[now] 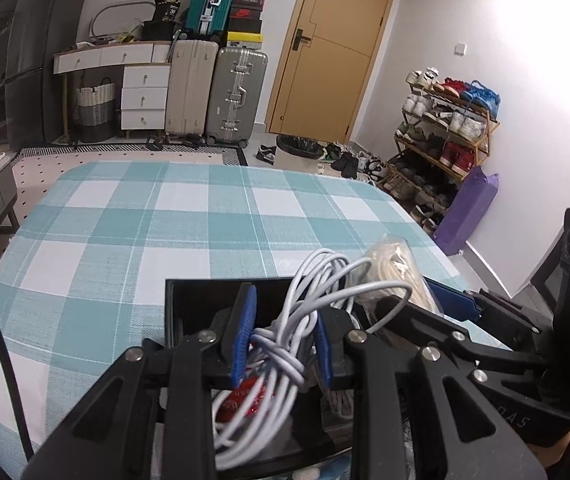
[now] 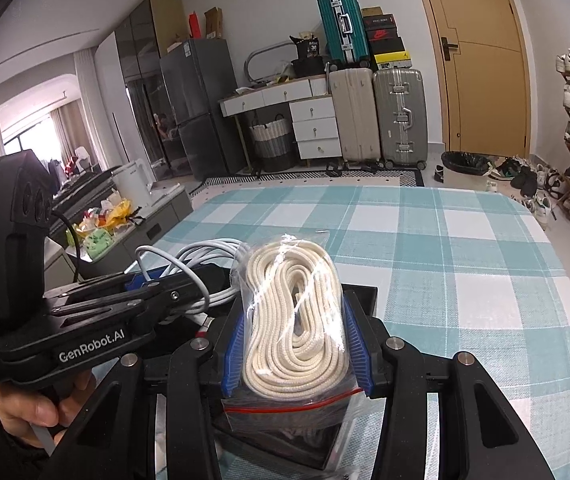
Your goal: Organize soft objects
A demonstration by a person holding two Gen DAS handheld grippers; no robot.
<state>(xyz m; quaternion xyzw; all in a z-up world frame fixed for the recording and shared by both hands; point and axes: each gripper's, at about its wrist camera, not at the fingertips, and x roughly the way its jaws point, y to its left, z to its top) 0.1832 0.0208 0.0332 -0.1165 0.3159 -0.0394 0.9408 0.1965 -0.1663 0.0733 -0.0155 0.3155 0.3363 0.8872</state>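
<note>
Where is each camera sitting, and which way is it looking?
Left wrist view: sits on the left gripper, looking along its fingers over a black box toward the door; it is shut on a white cable, and the right gripper shows at right.
Right wrist view: sits on the right gripper, shut on a bagged rope; the left gripper and a hand show at left.
Both share the checked tablecloth, suitcases and door.
</note>
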